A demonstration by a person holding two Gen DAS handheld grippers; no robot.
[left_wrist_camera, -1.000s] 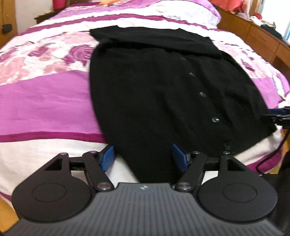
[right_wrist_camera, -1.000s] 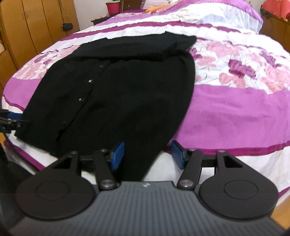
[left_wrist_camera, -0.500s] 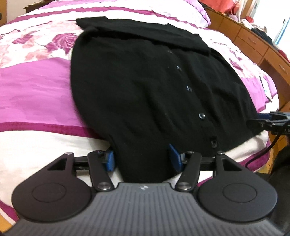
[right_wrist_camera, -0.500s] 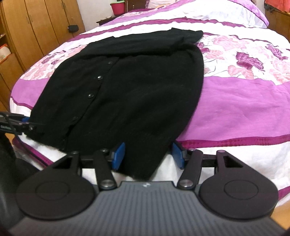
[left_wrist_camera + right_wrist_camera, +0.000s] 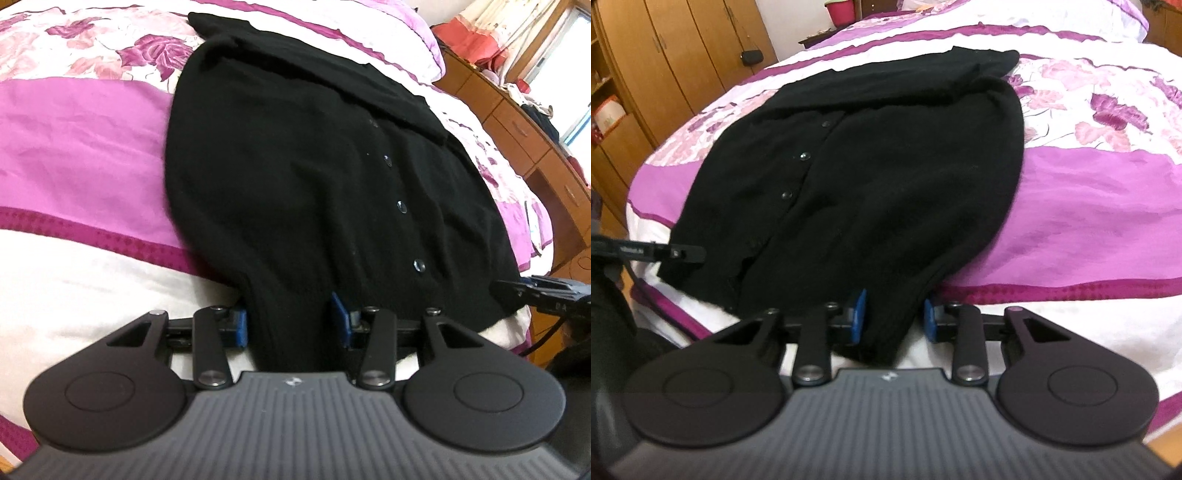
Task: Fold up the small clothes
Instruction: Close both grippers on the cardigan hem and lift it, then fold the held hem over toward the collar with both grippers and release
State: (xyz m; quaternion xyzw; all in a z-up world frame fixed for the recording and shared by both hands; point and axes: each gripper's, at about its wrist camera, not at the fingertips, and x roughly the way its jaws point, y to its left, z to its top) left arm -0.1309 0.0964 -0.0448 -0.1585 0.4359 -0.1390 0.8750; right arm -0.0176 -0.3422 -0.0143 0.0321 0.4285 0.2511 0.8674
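**Both tools closing on the near corners of the black cardigan**

The bed [image 5: 74, 155] fills everything ahead of my tools, its cover in white, pink-floral and purple bands. Beyond the left tool, off to its right, I see a wooden dresser [image 5: 535, 122]; beyond the right tool, off to its left, a wooden wardrobe [image 5: 665, 55].

The black cardigan [image 5: 295, 166] lies spread flat on the bed, stretching straight ahead of both tools, with its near hem toward me and a folded band of fabric across its far end. A row of dark buttons [image 5: 402, 207] runs up the front, to the right of the left tool's line and to the left of the right tool's.

The left tool [image 5: 291, 323] has a bunched corner of the cardigan between its blue pads. Its jaws are closing; the left pad sits against the fabric, but a small gap shows at the right pad, so I call it not yet clenched.

The right tool [image 5: 892, 317] likewise has the other near corner between its pads, jaws closing. The fabric touches the left pad, while white bedding shows before the right pad.

Each tool's tip shows at the edge of the other's view.
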